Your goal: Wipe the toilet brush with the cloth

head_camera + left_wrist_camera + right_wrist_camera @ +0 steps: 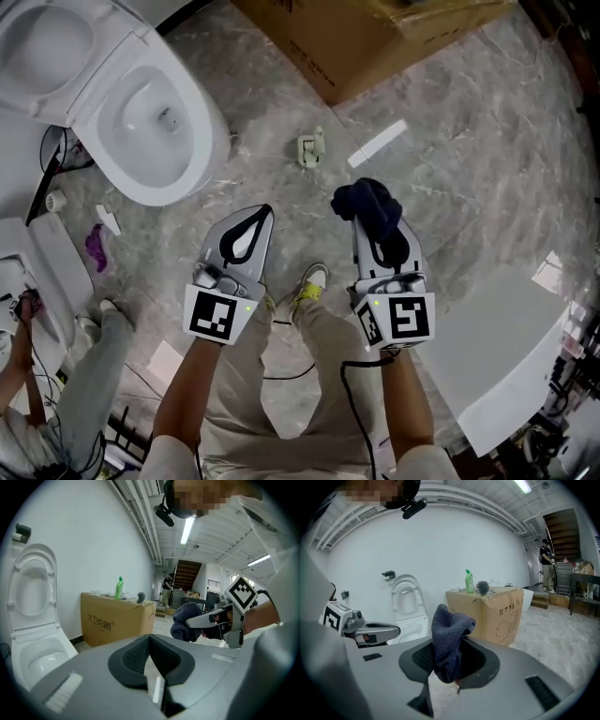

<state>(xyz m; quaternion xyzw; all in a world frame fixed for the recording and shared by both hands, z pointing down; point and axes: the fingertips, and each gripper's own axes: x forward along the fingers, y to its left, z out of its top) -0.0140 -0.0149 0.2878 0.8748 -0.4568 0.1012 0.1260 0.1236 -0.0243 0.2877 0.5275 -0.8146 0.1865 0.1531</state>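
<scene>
- Floor: grey marbled stone, seen from above in the head view; everything listed below stands on it or is held over it.
- Toilet: white, at the upper left of the head view, with seat and lid raised against the white wall.
- Cardboard box: brown with dark printing on its side, set on the floor at the top of the head view, to the right of the toilet.
- Left gripper: held over the floor, level with the right gripper and well apart from it. Its jaws are closed tip to tip, and nothing is seen between them.
- Right gripper: its jaws are clamped on the cloth.
- Cloth: dark blue knit, bunched. It is pinched between the right jaws, with a fold standing above them and a shorter end hanging below. It touches neither the brush nor the left gripper.
- Green bottle: upright on top of the box.
- Toilet brush: only a grey bristled head can be made out, on top of the box just beside the bottle, far from both grippers. Its handle cannot be made out.
- White strip: flat on the floor, between the box and the grippers.
- Small beige object: on the floor near the strip, too small to identify.
- Purple item: on the floor below the toilet bowl in the head view.
</scene>
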